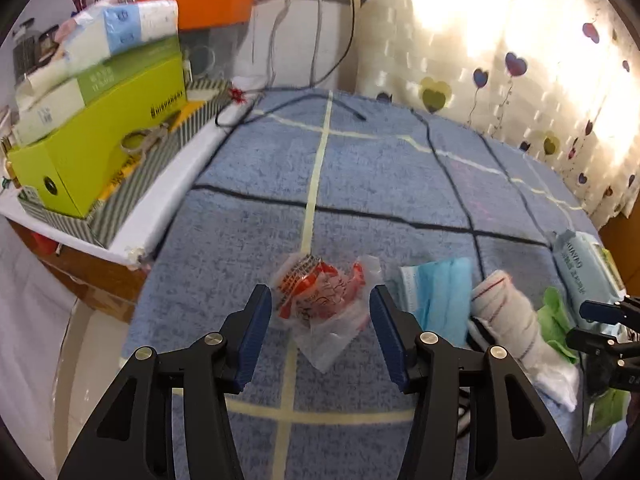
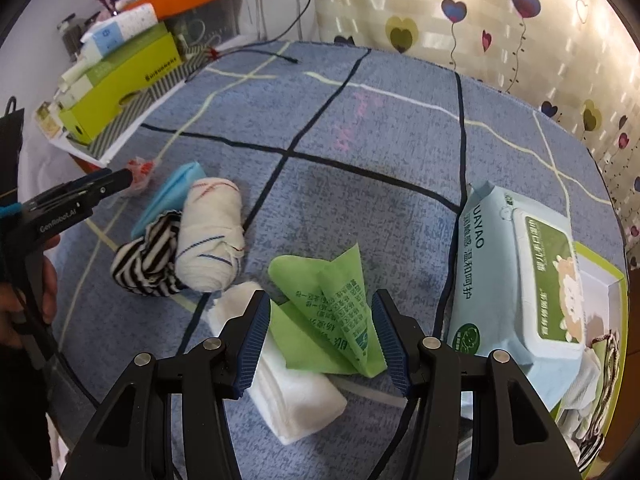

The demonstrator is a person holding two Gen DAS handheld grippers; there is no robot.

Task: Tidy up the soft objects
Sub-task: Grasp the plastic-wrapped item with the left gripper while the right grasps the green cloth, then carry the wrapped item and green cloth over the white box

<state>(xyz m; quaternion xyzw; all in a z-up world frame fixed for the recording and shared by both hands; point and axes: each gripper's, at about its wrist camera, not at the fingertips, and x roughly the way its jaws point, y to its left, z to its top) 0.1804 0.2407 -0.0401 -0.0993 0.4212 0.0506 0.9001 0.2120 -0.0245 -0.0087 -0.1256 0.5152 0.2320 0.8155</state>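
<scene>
Jaws gaping on both: my left gripper (image 1: 320,334) straddles the crumpled red-printed plastic wrapper (image 1: 320,300) at lower centre, untouched, nearer than my right gripper (image 2: 318,338), which brackets the green printed packet (image 2: 324,312).

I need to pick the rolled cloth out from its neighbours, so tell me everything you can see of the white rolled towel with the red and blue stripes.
The rolled towel is white, soft-looking woven cloth wound into a loose cylinder, with thin red and blue stripes across it. It lies on its side on the blue blanket. The black-and-white striped cloth presses against one side, the light blue mask lies just behind it, and one end meets the folded white cloth. No gripper touches it.
</scene>
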